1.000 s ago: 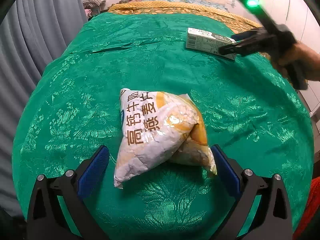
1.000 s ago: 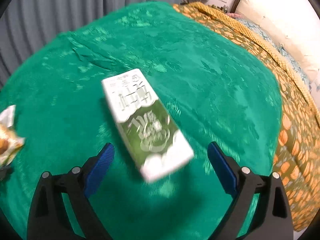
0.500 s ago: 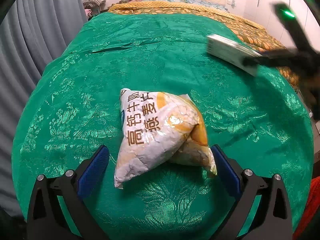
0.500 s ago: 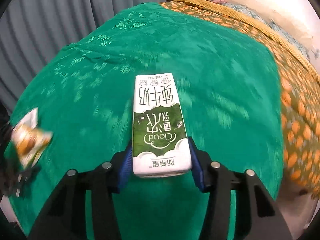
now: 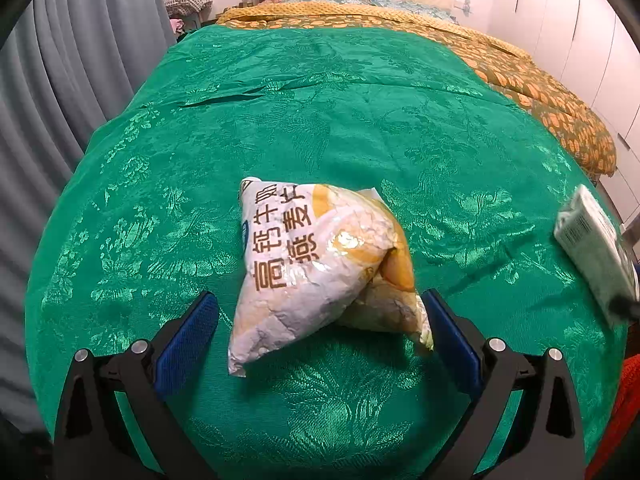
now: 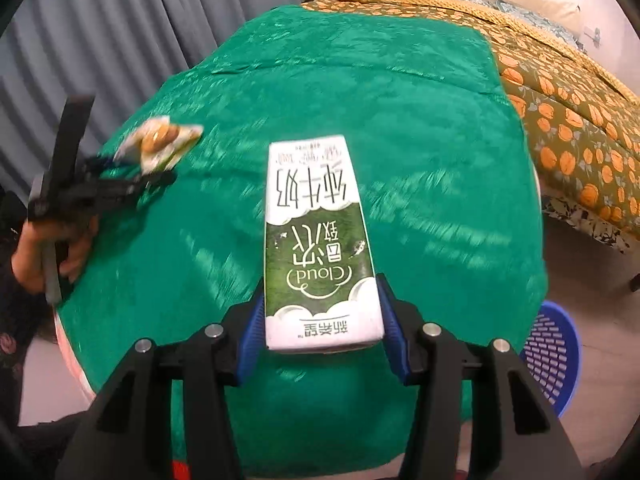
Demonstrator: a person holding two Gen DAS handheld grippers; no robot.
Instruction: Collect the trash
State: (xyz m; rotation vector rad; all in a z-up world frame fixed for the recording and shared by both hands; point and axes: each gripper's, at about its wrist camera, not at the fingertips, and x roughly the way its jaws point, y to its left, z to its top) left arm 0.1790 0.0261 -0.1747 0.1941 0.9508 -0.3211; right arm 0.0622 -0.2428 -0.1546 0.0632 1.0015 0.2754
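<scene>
A white and yellow snack bag (image 5: 316, 264) lies on the green bedspread (image 5: 360, 100). My left gripper (image 5: 318, 312) stands open around its near end, blue pads (image 5: 188, 336) apart from the bag on the left and close to its corner on the right. My right gripper (image 6: 320, 308) grips a green and white milk carton (image 6: 320, 240) at its near end, held above the bed's edge; its jaws are opening slightly with the carton between the pads. The carton (image 5: 592, 248) shows at the right edge of the left wrist view. From the right wrist view, the left gripper (image 6: 132, 180) and bag (image 6: 160, 142) appear at left.
A blue slotted basket (image 6: 554, 356) stands on the floor below the bed's right corner. An orange-patterned quilt (image 6: 580, 120) covers the far part of the bed. Grey curtains (image 5: 60, 80) hang along the left. A hand (image 6: 40, 256) holds the left gripper's handle.
The right gripper shut on the milk carton, lifted it and carried it toward the bed's near right edge, over the blue basket's side. The left gripper and snack bag stayed still.
</scene>
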